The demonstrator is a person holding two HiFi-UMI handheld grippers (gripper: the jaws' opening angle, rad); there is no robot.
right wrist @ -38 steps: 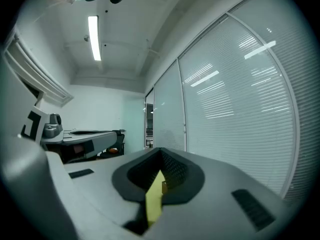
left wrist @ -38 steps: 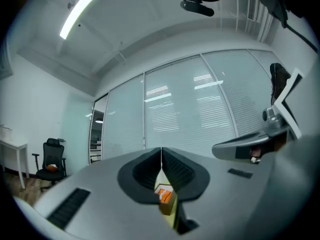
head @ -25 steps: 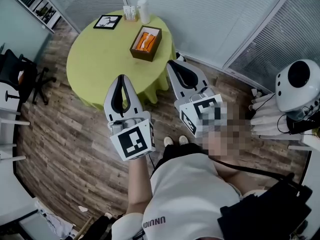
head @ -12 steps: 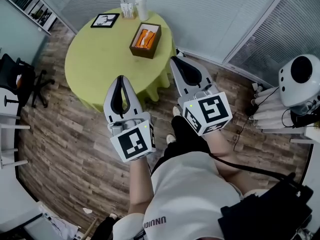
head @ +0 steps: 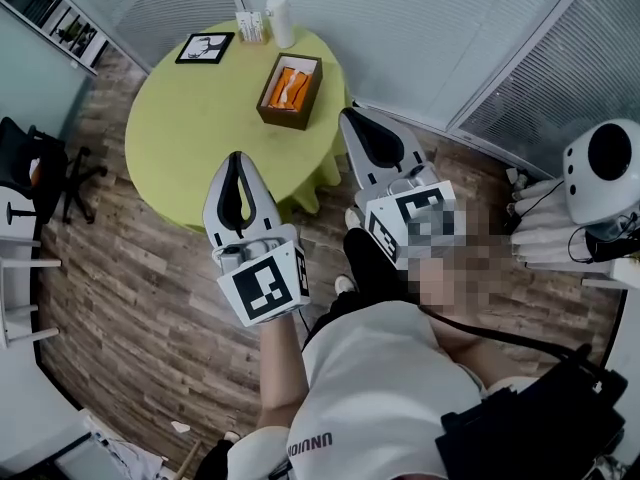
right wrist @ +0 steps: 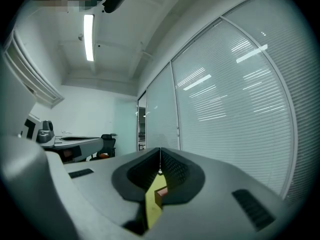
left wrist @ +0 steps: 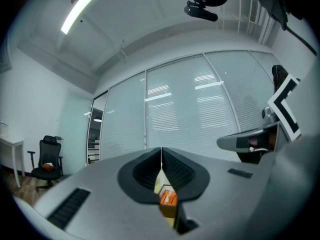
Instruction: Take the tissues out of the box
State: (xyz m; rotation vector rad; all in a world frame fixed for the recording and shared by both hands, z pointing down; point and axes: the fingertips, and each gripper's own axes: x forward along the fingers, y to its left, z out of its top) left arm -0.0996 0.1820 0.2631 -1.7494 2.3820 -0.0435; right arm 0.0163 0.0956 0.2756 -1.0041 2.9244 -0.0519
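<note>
Round table (head: 190, 148) draped in yellow-green cloth, bearing near its far edge a black-framed picture (head: 205, 47), a small upright holder (head: 249, 26) and a white cylinder (head: 279, 21). Black office chair (head: 30, 163) left; white domed device (head: 603, 168) right; wood-plank floor (head: 130, 308).

On the round green table (head: 190, 138)
Brown wooden box (head: 283, 118) right of centre — black-framed picture (head: 205, 48) behind-left, white cylinder (head: 279, 21) behind it.

The person has stepped toward the round yellow-green tabletop (head: 190, 133): one white shoe (head: 352, 218) now sits ahead of the other, close to the cloth's hanging edge, where both stood side by side a second ago. The grey-white right gripper (head: 348, 115) has edged nearer the tabletop's rim. The matching left gripper (head: 237, 158) has drifted slightly left.
</note>
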